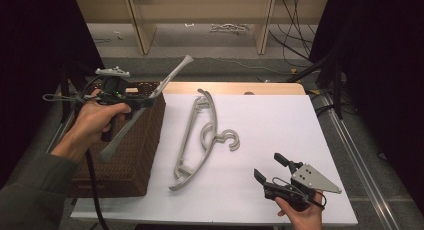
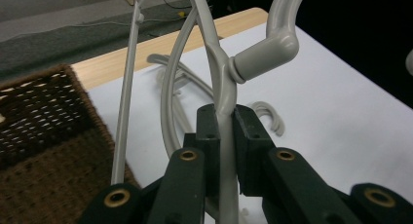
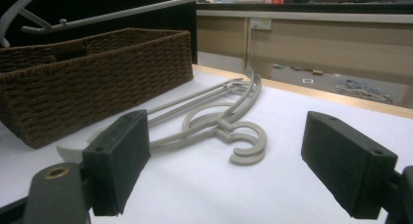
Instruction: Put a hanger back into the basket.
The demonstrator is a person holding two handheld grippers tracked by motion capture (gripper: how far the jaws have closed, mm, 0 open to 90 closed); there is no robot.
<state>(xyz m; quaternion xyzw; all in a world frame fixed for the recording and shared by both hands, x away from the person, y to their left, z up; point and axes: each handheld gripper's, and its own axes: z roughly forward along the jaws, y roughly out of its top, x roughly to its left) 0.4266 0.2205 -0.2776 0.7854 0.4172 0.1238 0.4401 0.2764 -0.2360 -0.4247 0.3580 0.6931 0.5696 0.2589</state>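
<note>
From the high view, the left gripper (image 1: 137, 104) is shut tight on a grey hanger (image 1: 172, 78). It holds the hanger up in the air over the brown basket (image 1: 131, 155). The basket sits at the left edge of the white table (image 1: 280, 130). The hanger is tilted, with one end high toward the far side and the other end low toward the near side. More hangers (image 1: 202, 137) lie flat on the table, in the middle, a bit left. Their hooks point to the right. The right gripper (image 1: 272, 169) rests near the near right corner of the table. Its jaws are wide apart and hold nothing.

In the left gripper view, the two black jaws pinch the held hanger (image 2: 225, 92) on its thin grey bar, just below the hook. The basket (image 2: 44, 136) is at the left. The other hangers (image 2: 182, 83) lie on the table (image 2: 331, 102) behind.

In the right gripper view, the jaws stand far apart with nothing between them. The pile of hangers (image 3: 219, 121) lies on the table (image 3: 302, 112) ahead, well apart from the jaws. The basket (image 3: 97, 73) is at the left. The held hanger (image 3: 97, 14) is up above the basket.
</note>
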